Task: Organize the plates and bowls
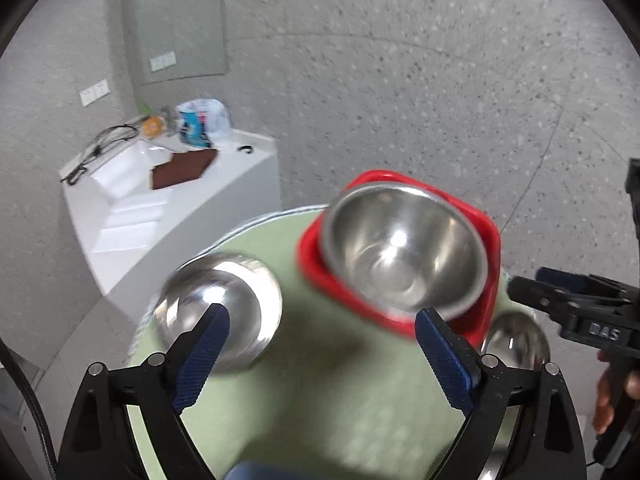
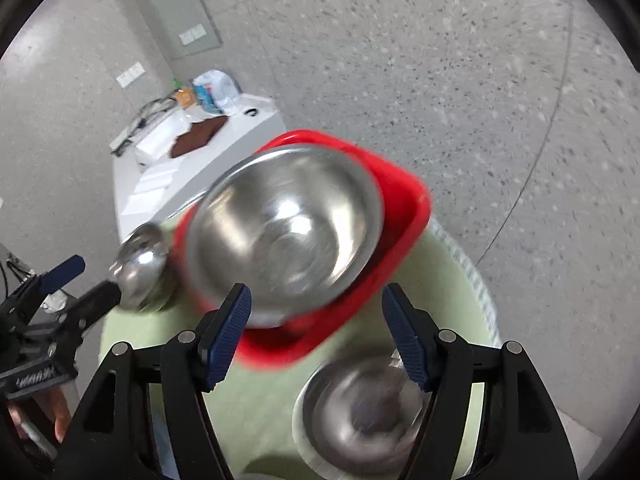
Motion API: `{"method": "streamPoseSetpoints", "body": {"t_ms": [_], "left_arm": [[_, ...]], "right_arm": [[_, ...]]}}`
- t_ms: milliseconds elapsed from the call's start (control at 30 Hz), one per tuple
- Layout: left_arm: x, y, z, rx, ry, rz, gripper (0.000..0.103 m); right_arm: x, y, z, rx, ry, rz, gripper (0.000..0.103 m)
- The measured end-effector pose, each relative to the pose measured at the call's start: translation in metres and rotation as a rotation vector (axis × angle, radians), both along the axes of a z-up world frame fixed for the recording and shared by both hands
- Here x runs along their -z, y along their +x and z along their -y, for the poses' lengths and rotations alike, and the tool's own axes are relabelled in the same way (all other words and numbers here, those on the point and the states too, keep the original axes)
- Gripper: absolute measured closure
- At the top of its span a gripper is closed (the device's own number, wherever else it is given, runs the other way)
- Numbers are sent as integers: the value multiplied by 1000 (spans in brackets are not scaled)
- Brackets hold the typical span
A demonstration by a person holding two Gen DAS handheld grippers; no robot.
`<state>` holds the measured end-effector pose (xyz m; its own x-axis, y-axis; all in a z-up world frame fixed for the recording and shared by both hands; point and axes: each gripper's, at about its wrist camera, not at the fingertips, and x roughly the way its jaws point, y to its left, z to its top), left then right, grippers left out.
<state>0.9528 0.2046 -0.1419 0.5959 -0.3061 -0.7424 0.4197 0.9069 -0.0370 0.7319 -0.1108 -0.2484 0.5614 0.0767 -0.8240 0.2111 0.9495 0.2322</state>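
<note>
A large steel bowl [image 1: 404, 244] sits in a red square plate [image 1: 486, 248] on a round green table [image 1: 320, 392]. A smaller steel bowl [image 1: 224, 308] stands at the table's left, just beyond my open, empty left gripper [image 1: 322, 330]. Another steel bowl [image 1: 520, 340] is at the right edge. In the right wrist view my right gripper [image 2: 316, 316] is open and empty above the table, with the large bowl [image 2: 288, 228] and red plate [image 2: 404, 200] ahead and a small steel bowl [image 2: 360, 408] below the right finger. The left bowl [image 2: 140, 268] and left gripper [image 2: 80, 284] show at left.
A white counter [image 1: 168, 208] with a brown cloth, cables and bags stands beyond the table on the speckled grey floor [image 1: 440, 80]. The right gripper [image 1: 560, 296] shows at the right of the left wrist view.
</note>
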Motion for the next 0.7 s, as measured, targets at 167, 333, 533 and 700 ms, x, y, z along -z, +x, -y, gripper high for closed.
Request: {"method": "streamPoseSetpoints", "body": {"t_ms": [167, 333, 533, 700], "left_arm": [[6, -57, -69, -62, 42, 7, 10], [34, -100, -126, -126, 59, -53, 10], [68, -116, -160, -163, 61, -173, 13], [87, -123, -170, -124, 42, -272, 39]], "right_arm": [[-1, -53, -61, -53, 28, 9, 29], [26, -77, -124, -147, 27, -53, 29], [69, -87, -162, -180, 22, -132, 29], [89, -85, -172, -191, 44, -175, 42]]}}
